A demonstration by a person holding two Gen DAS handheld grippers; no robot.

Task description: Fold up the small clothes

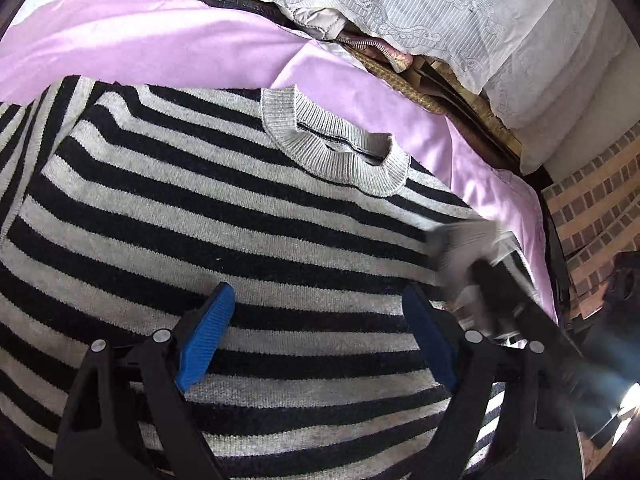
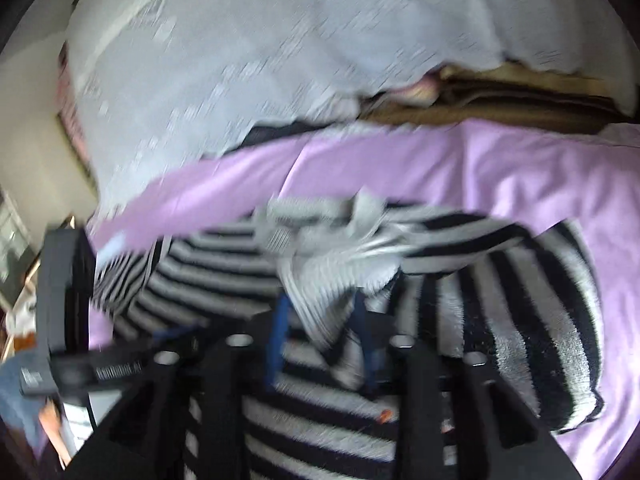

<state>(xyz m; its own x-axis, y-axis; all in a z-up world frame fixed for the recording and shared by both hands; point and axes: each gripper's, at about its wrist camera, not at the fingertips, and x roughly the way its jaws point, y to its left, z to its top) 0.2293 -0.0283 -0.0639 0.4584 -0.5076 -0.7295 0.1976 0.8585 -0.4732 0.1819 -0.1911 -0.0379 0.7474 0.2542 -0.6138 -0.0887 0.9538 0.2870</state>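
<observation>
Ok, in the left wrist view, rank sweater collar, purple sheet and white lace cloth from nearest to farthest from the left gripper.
1. Sweater collar, straight ahead of the left gripper.
2. Purple sheet, beyond the collar.
3. White lace cloth, along the top.

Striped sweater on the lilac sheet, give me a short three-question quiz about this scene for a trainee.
1. True or false: the left gripper stands open, holding nothing.
2. The black-and-grey striped knitted sweater lies on: A a lilac satin sheet, B bare wood, C a green towel.
3. Fill in: the sweater's ribbed round collar is plain ____.
Key: 1 true; 2 A; 3 grey.
</observation>
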